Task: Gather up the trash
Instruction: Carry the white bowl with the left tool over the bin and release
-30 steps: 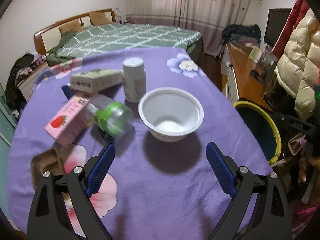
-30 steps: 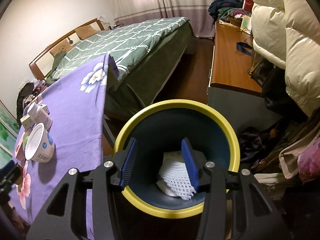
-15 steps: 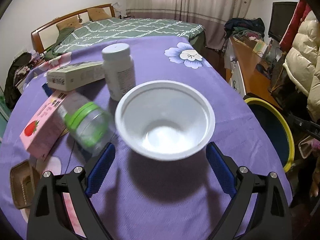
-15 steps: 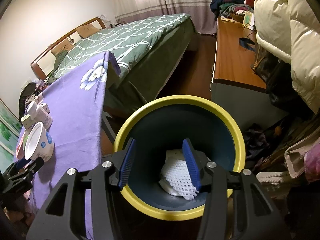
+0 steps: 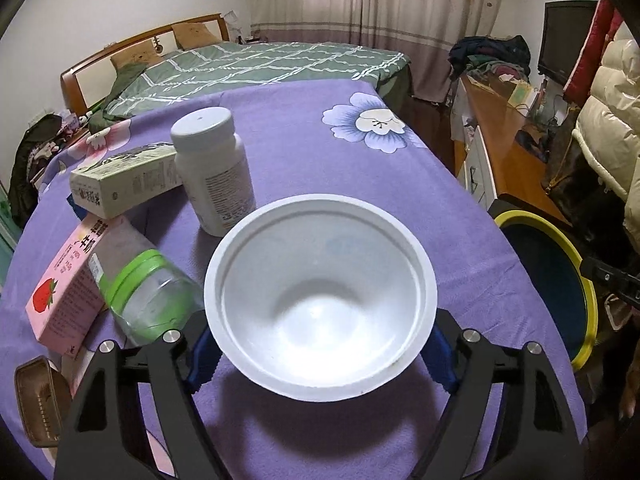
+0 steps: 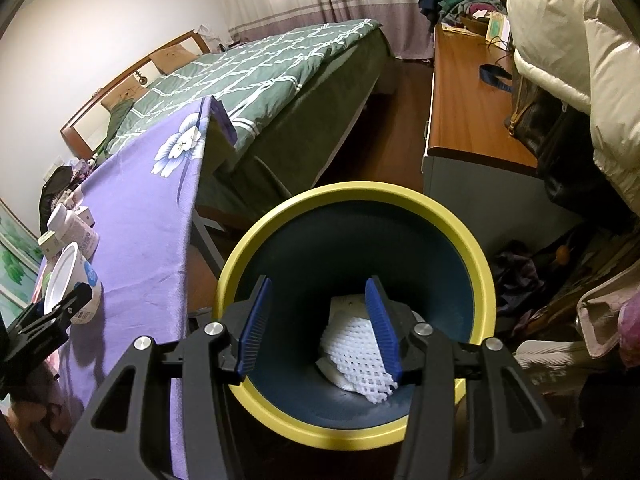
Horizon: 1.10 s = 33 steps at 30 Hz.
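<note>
- The left gripper reaches over the purple flowered cloth of the desk; its jaws have just been closing and now sit against both sides of a white plastic bowl, with the blue pads tucked under its rim, so they look pinched on it.
- The bowl stands upright on the desk, empty inside, near the edge closest to the camera.
- Just behind the bowl stands a white pill bottle, upright with its cap on.
- A clear jar with a green lid lies on its side to the left of the bowl, close to the left pad.
- A pink carton with a strawberry lies flat beside the jar, and a pale box lies behind it, next to the pill bottle.
- The right gripper hangs over a dark bin with a yellow rim that stands on the floor beside the desk; its jaws are spread part way with nothing between them.
- White foam netting lies at the bottom of the bin.
</note>
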Each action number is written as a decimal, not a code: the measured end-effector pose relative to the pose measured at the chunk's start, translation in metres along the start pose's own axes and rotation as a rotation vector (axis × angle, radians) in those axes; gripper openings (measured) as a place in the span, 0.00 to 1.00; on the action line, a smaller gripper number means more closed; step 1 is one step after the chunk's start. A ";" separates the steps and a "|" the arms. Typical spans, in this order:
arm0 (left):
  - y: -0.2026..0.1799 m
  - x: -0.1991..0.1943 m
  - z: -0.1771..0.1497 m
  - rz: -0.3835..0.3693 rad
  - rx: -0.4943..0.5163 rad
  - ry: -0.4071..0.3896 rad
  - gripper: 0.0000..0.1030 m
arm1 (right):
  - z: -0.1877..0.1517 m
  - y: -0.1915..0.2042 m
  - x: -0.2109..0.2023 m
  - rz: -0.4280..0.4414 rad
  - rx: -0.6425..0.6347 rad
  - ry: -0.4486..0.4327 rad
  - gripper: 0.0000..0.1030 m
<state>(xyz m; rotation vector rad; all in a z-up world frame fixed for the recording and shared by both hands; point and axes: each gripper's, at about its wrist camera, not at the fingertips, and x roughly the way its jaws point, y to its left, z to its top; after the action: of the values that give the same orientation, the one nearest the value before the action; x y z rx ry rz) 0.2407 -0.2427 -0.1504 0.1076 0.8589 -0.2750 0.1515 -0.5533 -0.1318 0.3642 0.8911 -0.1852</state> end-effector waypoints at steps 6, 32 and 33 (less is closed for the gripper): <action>-0.013 -0.014 0.002 -0.022 0.028 -0.025 0.78 | -0.003 -0.007 -0.004 0.002 0.012 -0.010 0.45; -0.196 -0.023 0.026 -0.287 0.304 0.013 0.78 | -0.047 -0.080 -0.056 -0.151 0.117 -0.055 0.46; -0.203 -0.019 0.026 -0.295 0.313 0.020 0.78 | -0.047 -0.082 -0.057 -0.152 0.121 -0.055 0.46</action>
<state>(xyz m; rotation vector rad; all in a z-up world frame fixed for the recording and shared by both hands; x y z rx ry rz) 0.1914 -0.4389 -0.1157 0.2761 0.8465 -0.6858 0.0572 -0.6101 -0.1333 0.4021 0.8557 -0.3888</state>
